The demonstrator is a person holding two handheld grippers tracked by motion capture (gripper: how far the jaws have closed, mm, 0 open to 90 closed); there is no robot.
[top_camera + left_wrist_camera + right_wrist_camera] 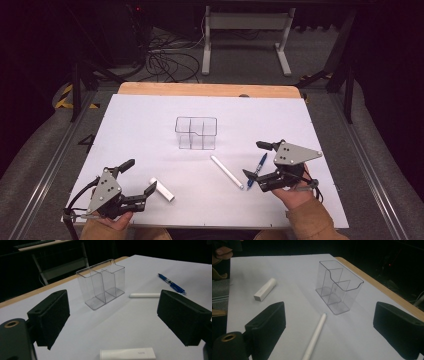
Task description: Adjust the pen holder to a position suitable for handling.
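High view: left gripper [141, 176] and right gripper [254, 160] rest low (jaws wide apart, empty), flanking white stick [226, 171].

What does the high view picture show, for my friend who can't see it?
A person's hands hold two open black tools, the left tool and the right tool, over a white table. Between them lie a short white block, a long white stick and a blue pen. An empty clear holder stands farther back.

Pen [260, 166] right of stick [226, 171], organizer [196, 133] behind.
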